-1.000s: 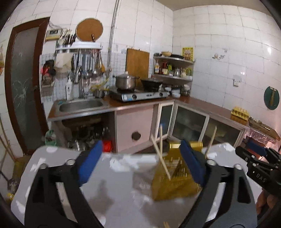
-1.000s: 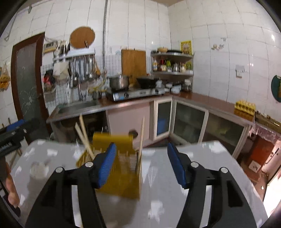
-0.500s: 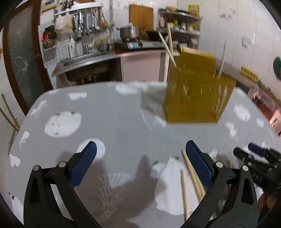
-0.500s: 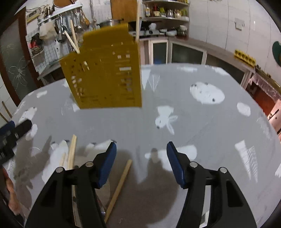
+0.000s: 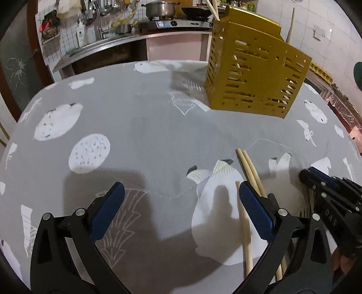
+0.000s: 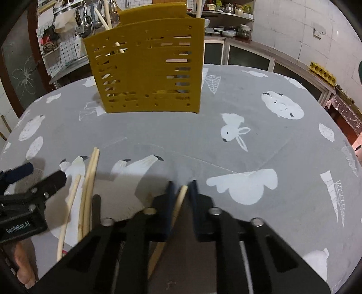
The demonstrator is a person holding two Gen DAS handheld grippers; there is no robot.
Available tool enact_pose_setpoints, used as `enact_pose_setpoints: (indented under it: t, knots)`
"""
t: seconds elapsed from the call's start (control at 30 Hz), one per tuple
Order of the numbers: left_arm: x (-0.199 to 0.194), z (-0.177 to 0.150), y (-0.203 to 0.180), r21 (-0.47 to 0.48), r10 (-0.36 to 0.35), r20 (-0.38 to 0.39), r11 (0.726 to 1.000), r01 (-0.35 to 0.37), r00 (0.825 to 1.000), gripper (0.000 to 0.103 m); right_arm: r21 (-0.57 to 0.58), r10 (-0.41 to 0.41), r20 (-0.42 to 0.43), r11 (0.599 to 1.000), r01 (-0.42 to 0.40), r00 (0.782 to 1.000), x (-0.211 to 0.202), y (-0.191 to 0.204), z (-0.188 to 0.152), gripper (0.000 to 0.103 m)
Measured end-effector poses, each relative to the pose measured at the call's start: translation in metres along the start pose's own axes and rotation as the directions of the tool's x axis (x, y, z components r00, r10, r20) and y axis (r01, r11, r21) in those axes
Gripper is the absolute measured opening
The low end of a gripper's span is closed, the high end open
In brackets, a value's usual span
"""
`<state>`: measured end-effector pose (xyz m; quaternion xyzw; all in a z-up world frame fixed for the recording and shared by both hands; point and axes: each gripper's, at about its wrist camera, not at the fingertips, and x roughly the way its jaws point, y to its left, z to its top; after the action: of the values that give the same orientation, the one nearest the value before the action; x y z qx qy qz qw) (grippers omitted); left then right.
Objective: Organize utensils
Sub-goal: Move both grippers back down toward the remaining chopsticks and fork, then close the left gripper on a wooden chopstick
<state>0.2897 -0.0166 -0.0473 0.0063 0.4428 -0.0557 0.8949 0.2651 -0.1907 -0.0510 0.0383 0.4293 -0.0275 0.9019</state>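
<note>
Yellow rack is standing at the far side of the table, already holding a few chopsticks. I am pinching one chopstick in my right gripper near the front edge, while three more are lying just beside my left gripper, which is hanging spread and empty.

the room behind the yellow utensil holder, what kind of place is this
Most likely a home kitchen. Behind the cloth-covered table there is a gas stove with a steel pot on it, a sink tap at the counter, and white tiled walls.
</note>
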Motion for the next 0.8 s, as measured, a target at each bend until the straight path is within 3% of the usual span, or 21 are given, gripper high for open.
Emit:
enact_pose_setpoints:
  t: [0.3,0.43,0.53,0.7,0.8]
  knots:
    - [0.002,-0.014,-0.017,0.028,-0.042,-0.063,0.999,0.044,0.997,0.097,-0.020,-0.035,0.036,0.999,0.036,0.999,0.000,-0.029,0.013,0.012]
    - [0.003,-0.017,-0.026,0.067,-0.015,-0.053,0.998,0.018,0.998,0.088,0.062,-0.005,0.031,0.998,0.003,0.999,0.002,-0.054,0.015,0.012]
    - [0.004,-0.014,-0.029,0.067,-0.029,-0.047,0.997,0.032,0.998,0.075,0.058,-0.004,0.028,0.998,0.002,1.000,0.005,-0.050,0.012,0.012]
    - [0.006,-0.003,-0.030,0.059,-0.066,-0.058,0.996,0.070,0.996,0.038,0.034,0.008,0.033,0.999,-0.009,0.999,0.007,-0.038,0.011,0.011]
    - [0.008,0.001,-0.032,0.053,-0.090,-0.069,0.994,0.093,0.994,0.022,0.039,0.015,0.046,0.999,-0.017,0.999,0.005,-0.035,0.011,0.011]
